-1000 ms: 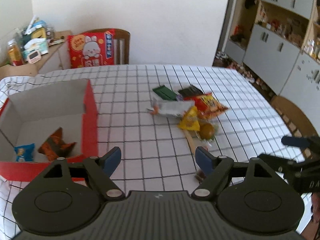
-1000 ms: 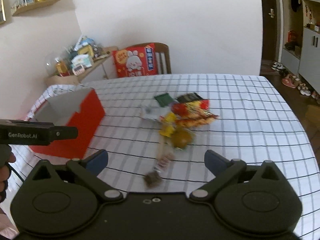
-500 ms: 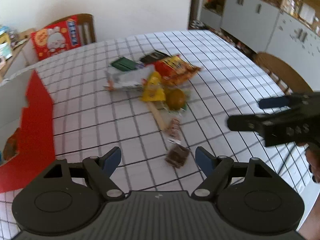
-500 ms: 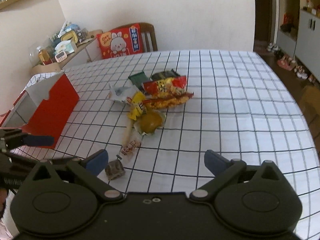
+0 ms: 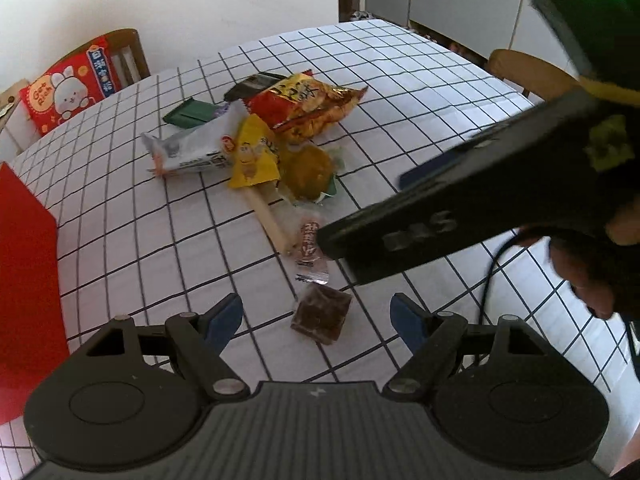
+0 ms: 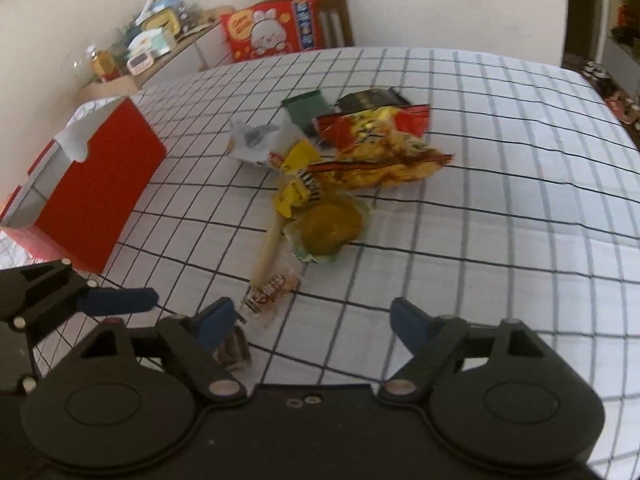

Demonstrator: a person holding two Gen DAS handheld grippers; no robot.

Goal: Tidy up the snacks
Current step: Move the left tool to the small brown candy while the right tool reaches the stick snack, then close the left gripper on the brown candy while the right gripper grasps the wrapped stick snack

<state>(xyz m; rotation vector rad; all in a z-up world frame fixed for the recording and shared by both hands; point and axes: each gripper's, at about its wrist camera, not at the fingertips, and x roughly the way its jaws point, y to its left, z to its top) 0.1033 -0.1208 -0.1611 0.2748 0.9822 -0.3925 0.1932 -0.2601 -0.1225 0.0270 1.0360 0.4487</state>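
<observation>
Both grippers have dropped toward the snack pile [image 5: 280, 136] mid-tabletop. Left gripper [image 5: 316, 316] open, straddling the brown candy [image 5: 322, 313]; right gripper [image 6: 308, 320] closing, empty. Red box [image 6: 100, 184] waits at the left edge, so first pick looks imminent

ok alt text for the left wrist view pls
The open left gripper hangs over a small brown candy on a checked tablecloth. The right gripper reaches in from the right; a snack pile lies beyond, a red box at left.
</observation>
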